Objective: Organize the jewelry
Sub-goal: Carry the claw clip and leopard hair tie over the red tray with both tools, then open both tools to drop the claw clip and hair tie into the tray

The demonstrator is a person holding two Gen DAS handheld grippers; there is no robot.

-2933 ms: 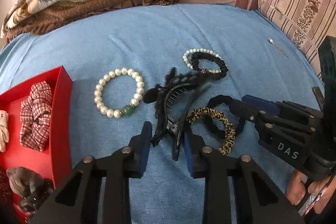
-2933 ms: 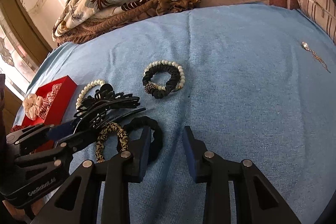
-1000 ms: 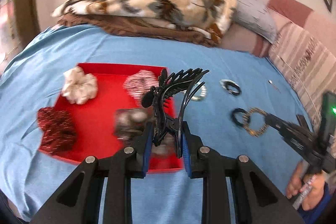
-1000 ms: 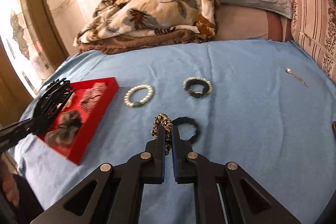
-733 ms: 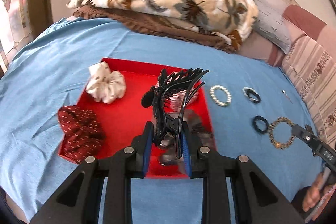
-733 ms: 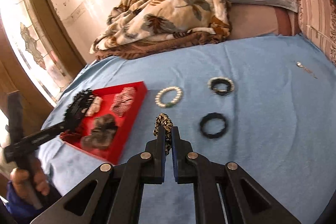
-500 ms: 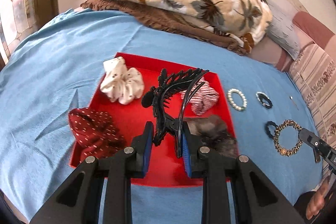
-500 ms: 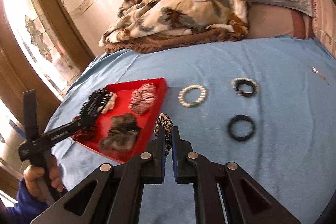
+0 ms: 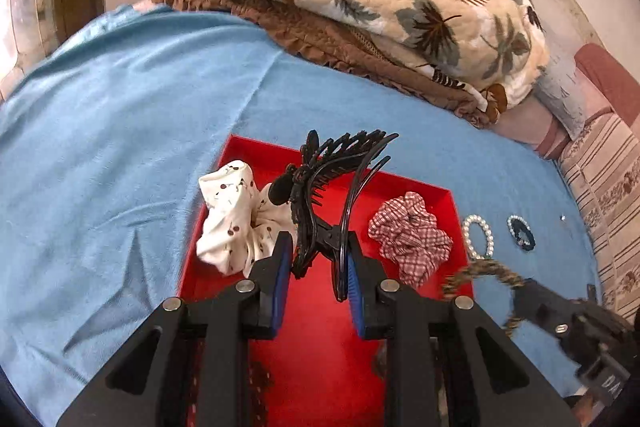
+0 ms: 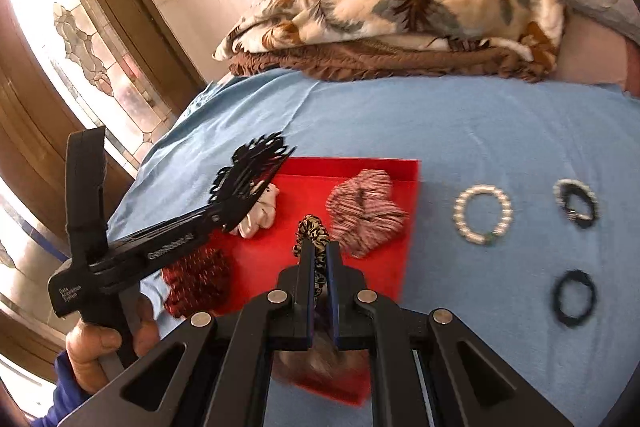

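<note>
Showing black hair tie (image 10: 574,297) – right view only; left tool (image 9: 316,259) clamping claw clip (image 9: 324,203).

Black hair clip (image 9: 320,211) and leopard scrunchie (image 10: 314,239) held above red tray (image 9: 404,183).

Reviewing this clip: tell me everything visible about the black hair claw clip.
The black hair claw clip looks like glossy plastic, with two rows of long curved teeth that fan apart and an ornate, lacy cut-out back. The left hand-held gripper is shut on its hinge end, so its teeth point up and away. It hangs in the air above the red tray, in front of the white scrunchie, touching only the blue pads.
</note>
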